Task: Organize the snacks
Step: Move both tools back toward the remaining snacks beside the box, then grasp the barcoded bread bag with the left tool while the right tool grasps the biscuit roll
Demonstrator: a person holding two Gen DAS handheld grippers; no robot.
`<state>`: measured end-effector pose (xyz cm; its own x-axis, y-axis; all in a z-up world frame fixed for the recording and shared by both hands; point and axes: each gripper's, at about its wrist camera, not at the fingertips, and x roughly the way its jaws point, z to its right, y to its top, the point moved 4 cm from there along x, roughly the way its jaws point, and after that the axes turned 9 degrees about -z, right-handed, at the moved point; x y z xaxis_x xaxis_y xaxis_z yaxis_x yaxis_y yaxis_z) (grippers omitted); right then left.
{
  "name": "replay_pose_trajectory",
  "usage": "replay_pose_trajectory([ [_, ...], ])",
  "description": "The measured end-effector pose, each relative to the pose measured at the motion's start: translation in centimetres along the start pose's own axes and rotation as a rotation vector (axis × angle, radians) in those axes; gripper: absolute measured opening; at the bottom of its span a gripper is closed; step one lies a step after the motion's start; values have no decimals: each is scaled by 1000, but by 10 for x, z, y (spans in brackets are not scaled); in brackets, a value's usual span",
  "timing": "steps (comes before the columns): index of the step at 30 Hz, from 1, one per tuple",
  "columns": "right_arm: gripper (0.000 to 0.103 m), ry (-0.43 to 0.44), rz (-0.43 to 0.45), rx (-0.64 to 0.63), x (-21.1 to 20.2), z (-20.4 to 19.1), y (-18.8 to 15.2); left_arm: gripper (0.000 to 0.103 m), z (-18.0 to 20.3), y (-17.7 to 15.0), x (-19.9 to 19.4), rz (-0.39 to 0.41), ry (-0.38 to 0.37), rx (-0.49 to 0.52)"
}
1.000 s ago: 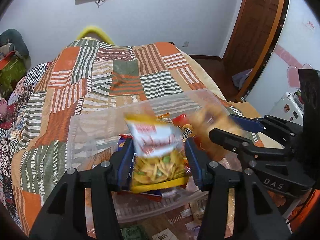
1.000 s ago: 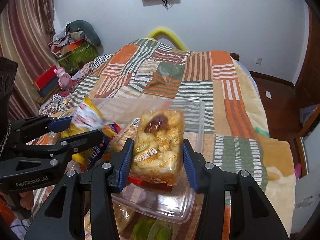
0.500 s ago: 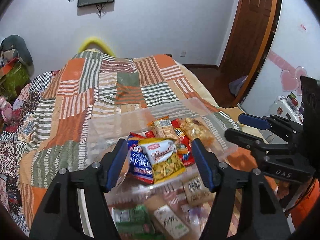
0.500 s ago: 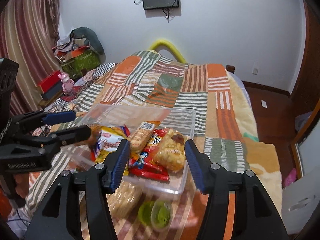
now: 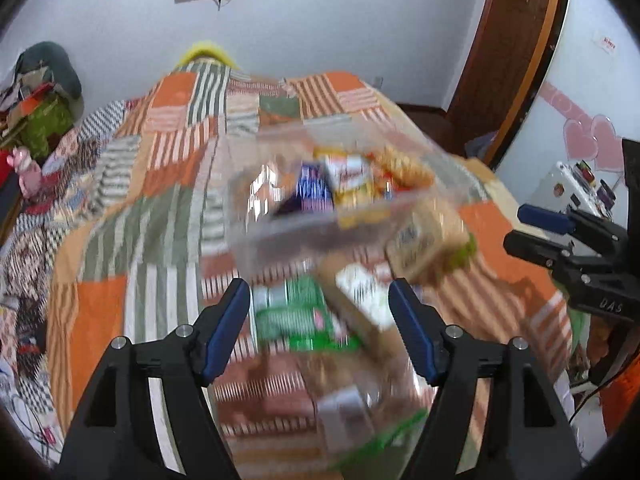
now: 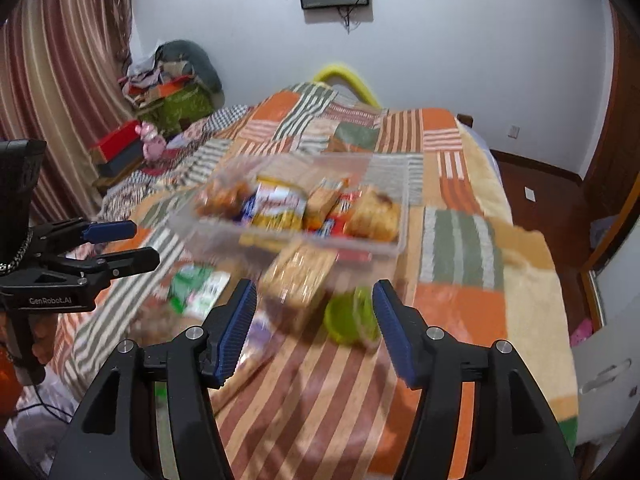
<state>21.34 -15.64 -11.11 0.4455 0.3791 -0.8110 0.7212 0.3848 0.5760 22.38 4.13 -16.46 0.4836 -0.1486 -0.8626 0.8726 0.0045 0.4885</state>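
Observation:
A clear plastic bin [image 5: 256, 236] [image 6: 394, 246] sits on the patchwork bed and holds several snack packs, among them a yellow-and-white chip bag [image 5: 352, 184] [image 6: 280, 208] and a pale puffed-snack pack [image 6: 374, 214]. Loose snacks lie in front of it: a green pack [image 5: 294, 314] [image 6: 198, 288], a tan pack [image 5: 424, 240] [image 6: 300, 272] and green jelly cups [image 6: 352, 316]. My left gripper [image 5: 320, 320] is open and empty above the loose snacks. My right gripper [image 6: 314, 322] is open and empty too. Both views are motion-blurred.
The patchwork quilt [image 5: 160, 184] [image 6: 460, 240] covers the bed. Cluttered boxes and a pink toy [image 6: 150, 144] stand at the bed's left. A wooden door [image 5: 508, 52] and a white appliance [image 5: 572, 192] are on the right.
Both grippers let go of their snack packs into the bin, opened, then pulled back and up. The loose snacks in front of the bin have come into view.

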Motion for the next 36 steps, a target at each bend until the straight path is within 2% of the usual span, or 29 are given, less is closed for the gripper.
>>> replay_pose_trajectory([
  [5,57,28,-51,3,10,-12,-18,72,1,-35,14,-67,-27,-11],
  [11,57,67,-118,36,26,-23,-42,74,5,-61,22,-76,-78,-58],
  [15,57,99,-160,43,38,-36,-53,75,4,-75,31,-109,-68,-58],
  [22,61,137,-194,16,53,-61,-50,74,-16,-74,40,-102,-63,-110],
  [25,61,137,-212,-8,64,-72,-46,74,-18,-71,44,-98,-75,-103],
  [29,67,109,-233,-18,76,-79,-47,74,-16,-69,46,-82,-78,-81],
  [32,66,102,-233,-24,74,-77,-48,66,-18,-72,45,-80,-100,-85],
  [36,64,76,-233,1,65,-60,-54,61,-26,-76,41,-71,-110,-122],
])
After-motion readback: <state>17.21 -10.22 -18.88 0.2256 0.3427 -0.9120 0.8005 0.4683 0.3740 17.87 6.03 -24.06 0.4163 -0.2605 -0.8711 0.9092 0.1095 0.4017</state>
